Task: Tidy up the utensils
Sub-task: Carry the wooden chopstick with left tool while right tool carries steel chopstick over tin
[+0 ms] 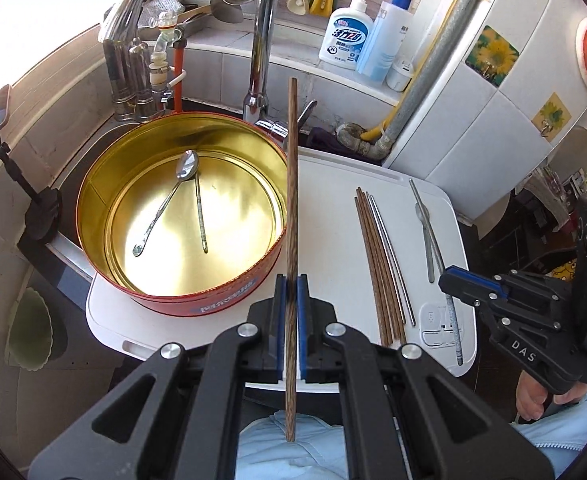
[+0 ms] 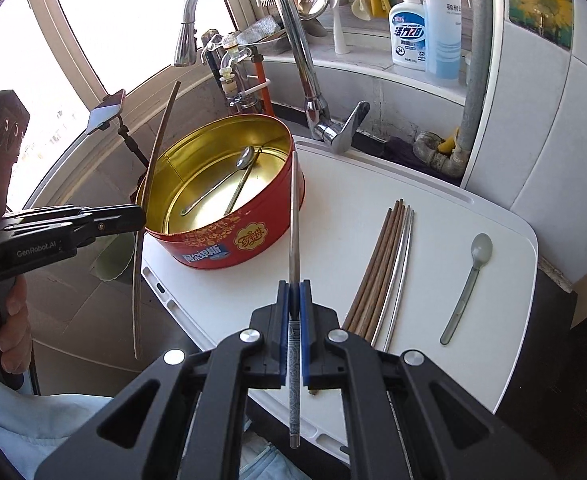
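Carrying one chopstick each, the left gripper clamps a wooden chopstick and the right gripper a metal chopstick. Next, likely, both go over the tin to be dropped in.

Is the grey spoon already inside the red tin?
No, the grey spoon lies on the white board, to the right of the loose chopsticks, while the red tin holds a metal spoon.

Black left tool, blue pads, silver screws, right tool alike, "GenRobot.AI" lettering, pale blue sleeve
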Demonstrator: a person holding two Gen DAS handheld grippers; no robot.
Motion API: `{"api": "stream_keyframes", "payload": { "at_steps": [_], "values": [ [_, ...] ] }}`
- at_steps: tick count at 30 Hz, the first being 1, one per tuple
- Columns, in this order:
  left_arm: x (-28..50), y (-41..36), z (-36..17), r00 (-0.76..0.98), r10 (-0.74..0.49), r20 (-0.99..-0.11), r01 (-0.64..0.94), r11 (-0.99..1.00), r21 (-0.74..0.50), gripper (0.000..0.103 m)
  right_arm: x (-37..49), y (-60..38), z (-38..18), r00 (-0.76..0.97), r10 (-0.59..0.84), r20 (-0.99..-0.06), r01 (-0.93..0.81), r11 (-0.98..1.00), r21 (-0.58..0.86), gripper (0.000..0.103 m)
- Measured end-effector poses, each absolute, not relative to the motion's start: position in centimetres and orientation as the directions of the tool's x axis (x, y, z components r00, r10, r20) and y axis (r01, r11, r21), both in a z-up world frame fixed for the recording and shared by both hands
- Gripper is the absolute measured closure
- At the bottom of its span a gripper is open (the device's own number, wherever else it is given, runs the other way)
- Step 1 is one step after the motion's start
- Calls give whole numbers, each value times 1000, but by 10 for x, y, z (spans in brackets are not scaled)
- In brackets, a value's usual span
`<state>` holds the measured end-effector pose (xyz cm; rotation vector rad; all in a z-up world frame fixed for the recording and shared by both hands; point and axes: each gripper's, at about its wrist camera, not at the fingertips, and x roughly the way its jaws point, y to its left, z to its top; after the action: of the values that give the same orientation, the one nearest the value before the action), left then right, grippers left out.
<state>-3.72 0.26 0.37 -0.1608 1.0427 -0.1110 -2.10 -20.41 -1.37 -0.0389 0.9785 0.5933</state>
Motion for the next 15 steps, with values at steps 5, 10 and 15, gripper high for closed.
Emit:
{"api": "stream_keyframes", "payload": {
  "at_steps": [5,10,15],
  "values": [
    [-21,62,7,538,-206,-817,53,976,-211,98,-14,-154,-2,466,434,-771,-472,859,199,98],
    [4,138,10,535,-284,-796,128,958,-256,98,9,-68,-1,463,425,-778,-393,885,250,98],
    [31,186,15,500,-325,-803,196,945,-261,98,19,-3,9,478,399,-783,-344,905,251,98]
  ]
}}
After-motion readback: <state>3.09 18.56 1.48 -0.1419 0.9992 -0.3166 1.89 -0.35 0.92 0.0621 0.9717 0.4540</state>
